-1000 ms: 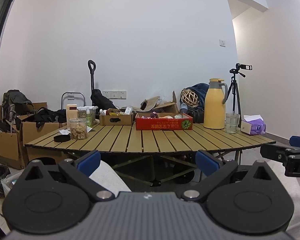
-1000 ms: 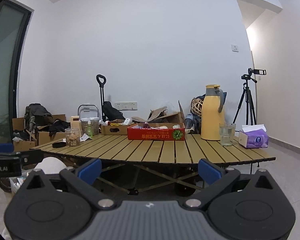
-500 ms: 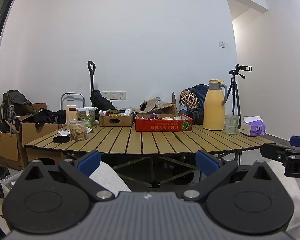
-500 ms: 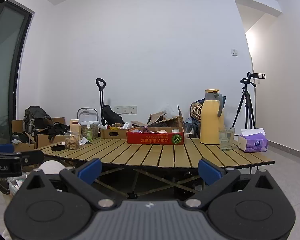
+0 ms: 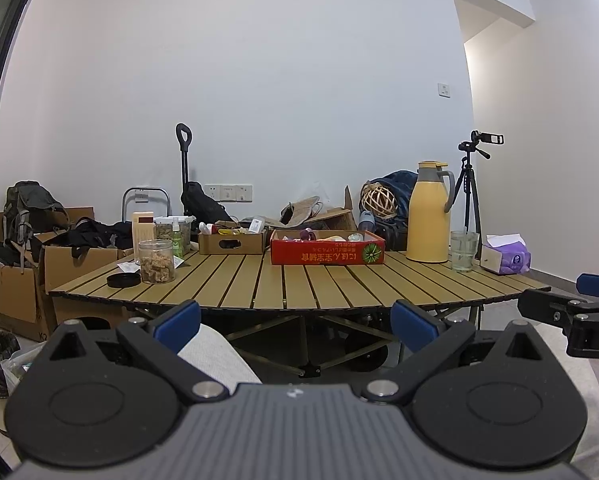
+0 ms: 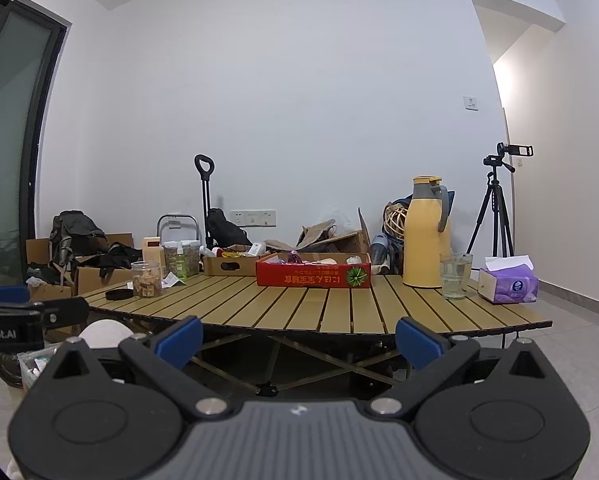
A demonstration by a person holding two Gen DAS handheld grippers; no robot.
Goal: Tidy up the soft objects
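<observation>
A red cardboard tray point(image 5: 326, 253) with small soft items in it stands at the far middle of the slatted wooden table point(image 5: 299, 284); it also shows in the right wrist view point(image 6: 313, 275). A small brown box point(image 5: 231, 243) with items sits to its left. My left gripper point(image 5: 295, 322) is open and empty, held low before the table's near edge. My right gripper point(image 6: 297, 338) is open and empty at the same height. Each gripper shows at the edge of the other's view.
On the table stand a yellow thermos jug point(image 5: 426, 213), a glass point(image 5: 464, 251), a purple tissue box point(image 5: 506, 259), a jar of snacks point(image 5: 156, 261) and a black lid point(image 5: 122, 280). Cardboard boxes and bags point(image 5: 31, 240) lie left; a tripod point(image 5: 471, 192) stands right.
Both grippers have risen a little, so the table sits lower in view and more of its top shows. Both stay open and empty.
</observation>
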